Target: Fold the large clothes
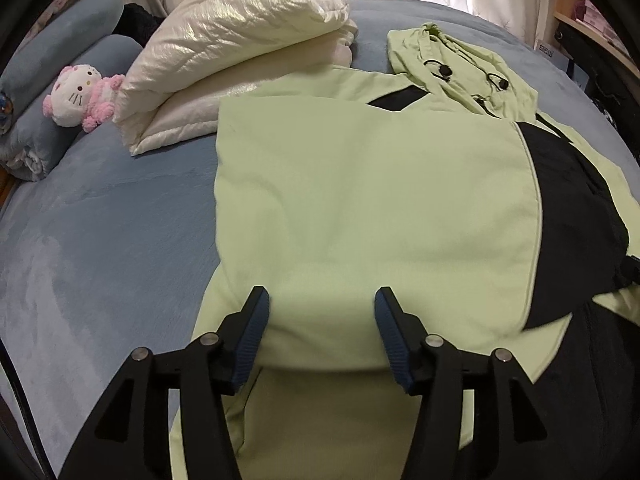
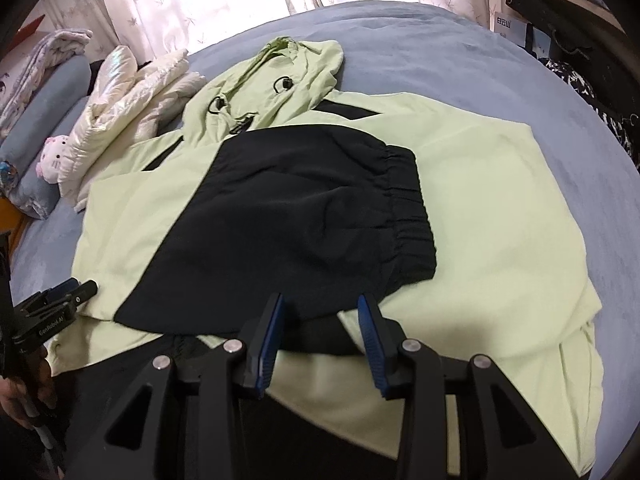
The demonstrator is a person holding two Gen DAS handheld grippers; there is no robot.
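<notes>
From my right view only: the jacket's [image 2: 500, 216] black cuff [image 2: 404, 200]. Left gripper [image 1: 322, 304] apart, empty; right gripper [image 2: 320, 312] apart, possibly clear of cloth.

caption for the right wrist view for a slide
Open right gripper above a light green hooded jacket, black sleeve folded across it, on a blue bed.

pale green jacket [image 1: 360, 208] w/ black sleeve panel [image 2: 304, 208], on blue-grey bedspread [image 1: 100, 220]; beside jacket, shiny cream quilt [image 1: 240, 40], pink+white plush [image 1: 82, 94]; blue gripper pads [image 1: 252, 340].
</notes>
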